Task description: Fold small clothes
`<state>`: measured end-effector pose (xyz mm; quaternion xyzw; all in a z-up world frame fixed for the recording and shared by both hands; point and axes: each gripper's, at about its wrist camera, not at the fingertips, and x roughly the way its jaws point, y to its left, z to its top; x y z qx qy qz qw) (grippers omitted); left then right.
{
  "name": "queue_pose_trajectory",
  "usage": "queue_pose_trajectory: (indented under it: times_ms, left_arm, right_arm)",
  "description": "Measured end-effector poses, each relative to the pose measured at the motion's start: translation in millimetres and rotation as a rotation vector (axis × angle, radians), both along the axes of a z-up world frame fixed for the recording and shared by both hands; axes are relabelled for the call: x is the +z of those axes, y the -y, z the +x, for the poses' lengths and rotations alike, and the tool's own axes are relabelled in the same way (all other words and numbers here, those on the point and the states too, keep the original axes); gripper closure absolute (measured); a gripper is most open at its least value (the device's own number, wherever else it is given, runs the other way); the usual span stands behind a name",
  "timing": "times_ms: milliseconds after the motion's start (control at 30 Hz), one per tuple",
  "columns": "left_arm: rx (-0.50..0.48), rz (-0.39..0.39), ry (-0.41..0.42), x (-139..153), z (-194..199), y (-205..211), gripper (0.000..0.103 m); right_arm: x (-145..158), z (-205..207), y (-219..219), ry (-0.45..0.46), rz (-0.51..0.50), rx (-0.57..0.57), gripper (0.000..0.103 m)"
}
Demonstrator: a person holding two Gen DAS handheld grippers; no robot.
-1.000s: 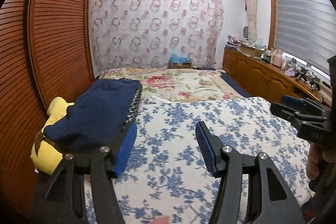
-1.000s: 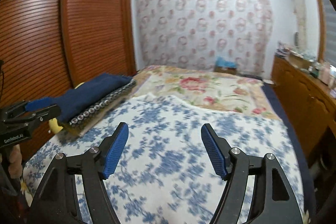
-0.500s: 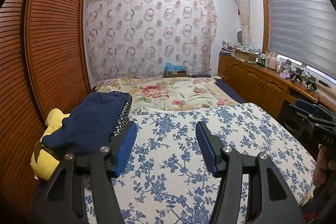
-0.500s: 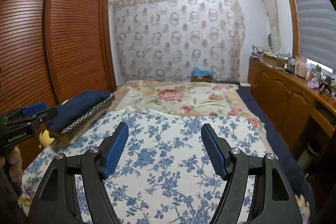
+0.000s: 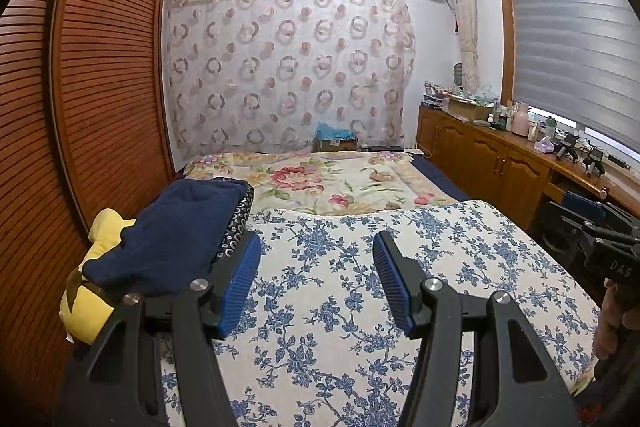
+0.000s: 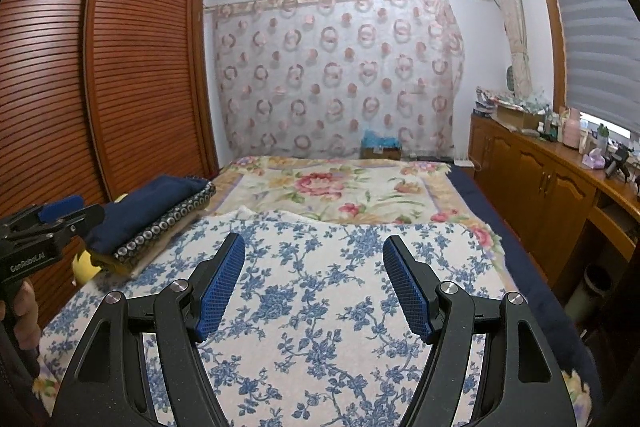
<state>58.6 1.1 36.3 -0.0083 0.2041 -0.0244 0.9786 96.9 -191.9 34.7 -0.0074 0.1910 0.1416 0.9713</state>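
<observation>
I hold both grippers level over the blue-flowered bedspread (image 5: 340,291), the left gripper (image 5: 316,279) and right gripper (image 6: 312,283) each half open and empty (ready to reach). The folded navy garment (image 5: 176,231) lies stacked at the bedspread's left edge, by the wardrobe (image 5: 100,75).

Two markings can be read. In the right wrist view, the white lettering "GenRobot.AI" is printed along the black body of the left gripper (image 6: 60,213), at the left edge of the picture above the hand (image 6: 22,311) that holds it. In the left wrist view, the letters "DAS" are seen in pale print on the black body of the right gripper (image 5: 580,207), at the right edge; any further characters are cut off. No other legible text is found.
</observation>
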Motion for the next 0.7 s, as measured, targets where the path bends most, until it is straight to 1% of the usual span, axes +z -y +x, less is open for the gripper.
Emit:
queue_pose_trajectory:
  times_ms: [700]
  left_arm:
    - [0.000, 0.000, 0.004, 0.2, -0.4, -1.2, 0.045]
  right_arm:
    - [1.0, -0.6, -1.2, 0.000, 0.001, 0.000, 0.029]
